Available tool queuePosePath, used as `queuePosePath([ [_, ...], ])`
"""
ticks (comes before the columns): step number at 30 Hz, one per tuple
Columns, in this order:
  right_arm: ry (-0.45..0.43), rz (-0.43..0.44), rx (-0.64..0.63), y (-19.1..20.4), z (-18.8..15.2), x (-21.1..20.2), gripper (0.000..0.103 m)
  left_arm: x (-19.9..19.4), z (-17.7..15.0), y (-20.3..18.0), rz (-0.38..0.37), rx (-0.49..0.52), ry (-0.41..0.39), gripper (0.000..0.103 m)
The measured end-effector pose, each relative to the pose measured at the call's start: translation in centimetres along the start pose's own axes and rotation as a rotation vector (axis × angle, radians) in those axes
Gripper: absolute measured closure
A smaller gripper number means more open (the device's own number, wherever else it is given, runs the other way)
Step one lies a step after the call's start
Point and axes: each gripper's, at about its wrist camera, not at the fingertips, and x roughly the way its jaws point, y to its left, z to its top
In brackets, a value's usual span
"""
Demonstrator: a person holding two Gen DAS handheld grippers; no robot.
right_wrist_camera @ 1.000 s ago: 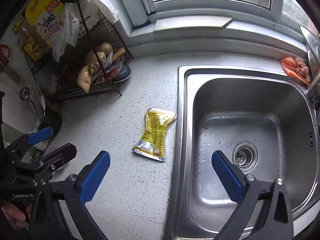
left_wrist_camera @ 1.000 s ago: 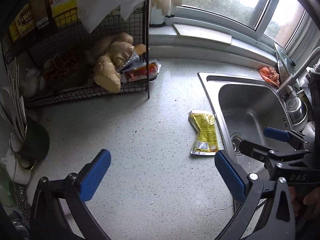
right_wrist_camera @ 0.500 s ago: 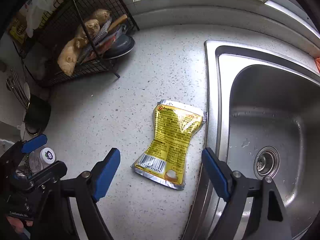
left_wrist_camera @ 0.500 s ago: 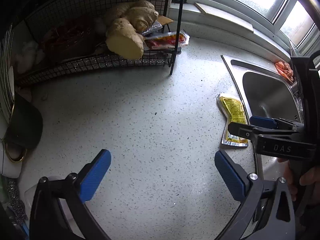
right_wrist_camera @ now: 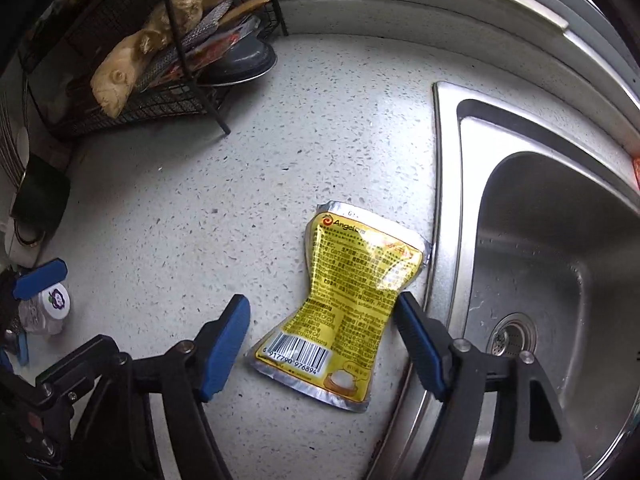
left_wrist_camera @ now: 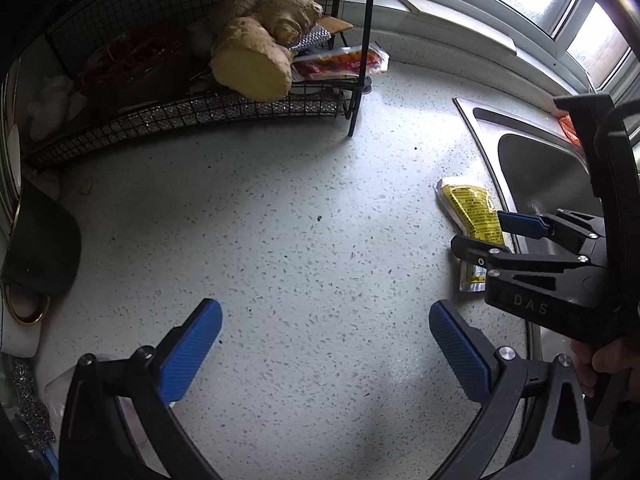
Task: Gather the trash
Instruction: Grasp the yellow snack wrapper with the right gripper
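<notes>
Yellow foil packet point(right_wrist_camera: 348, 308) lies flat on the speckled counter point(right_wrist_camera: 240, 200), just beside the sink point(right_wrist_camera: 560, 240) rim. The right gripper point(right_wrist_camera: 322, 330) straddles it, jaws closing but not yet touching. The left gripper point(left_wrist_camera: 326, 354) hangs wide open, empty, away from the packet.

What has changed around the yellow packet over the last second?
The right claw came down over the yellow packet, its jaws closing to straddle the waist, not yet pinching. The left claw sank toward bare counter, open. The packet stayed put beside the sink.
</notes>
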Motion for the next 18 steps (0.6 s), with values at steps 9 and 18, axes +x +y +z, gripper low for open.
queuePosePath([
  [9, -0.011, -0.022, -0.118, 2.4, -0.2, -0.5, 0.069, -0.9, -0.9, 0.0, 0.000, 0.007, -0.001, 0.000],
  [18, 0.014, 0.080, -0.075, 2.8, -3.3, -2.5, 0.072, -4.5, -2.8, 1.1, 0.048, 0.126, -0.039, 0.000],
])
